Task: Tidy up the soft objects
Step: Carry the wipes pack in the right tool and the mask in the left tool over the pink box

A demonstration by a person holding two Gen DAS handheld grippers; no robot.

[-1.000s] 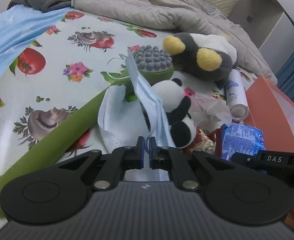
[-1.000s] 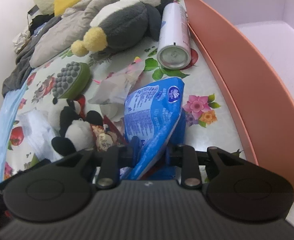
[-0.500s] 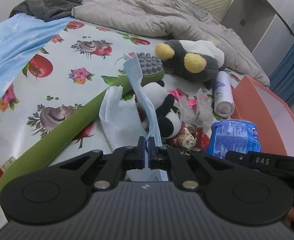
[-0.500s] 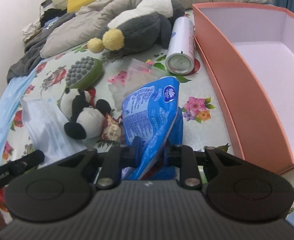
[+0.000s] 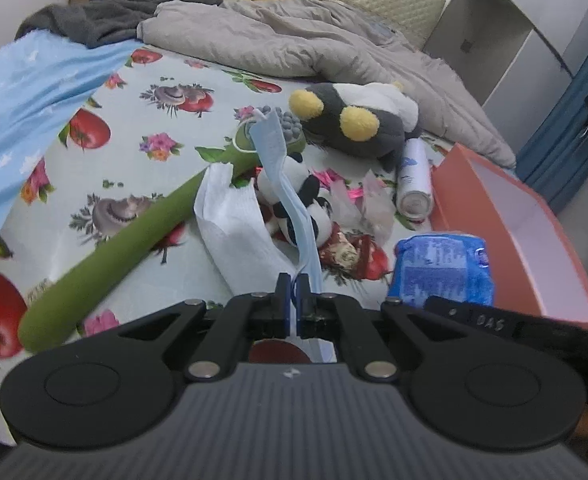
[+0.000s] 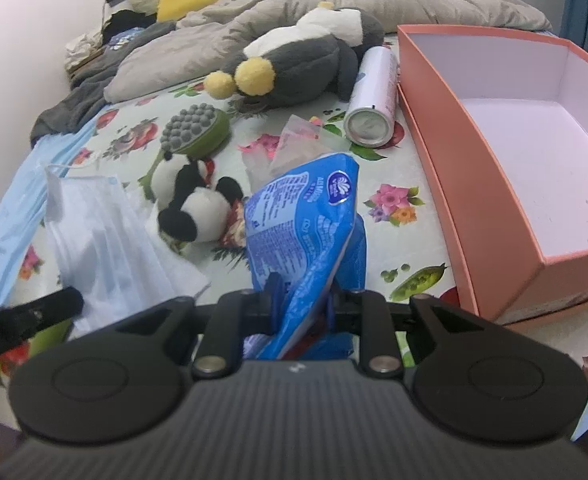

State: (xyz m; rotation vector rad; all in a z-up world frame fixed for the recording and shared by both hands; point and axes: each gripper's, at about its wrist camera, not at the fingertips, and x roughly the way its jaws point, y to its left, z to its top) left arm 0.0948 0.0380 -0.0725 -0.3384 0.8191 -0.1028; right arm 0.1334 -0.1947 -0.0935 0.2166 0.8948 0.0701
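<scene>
Your left gripper (image 5: 293,294) was matte black, with small blue pads on its fingers (image 5: 281,296), four silver pivot screws and a ribbed grey body bearing two round discs. Your right gripper (image 6: 302,300) matched it; white letters "DAS" marked its side.

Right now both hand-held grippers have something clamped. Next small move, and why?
Probably carry the right hand-held gripper rightward over the orange box and release there. It is shut on the blue tissue pack, already lifted, and the box sits open and empty beside it. The left hand-held gripper can follow with the face mask.
</scene>
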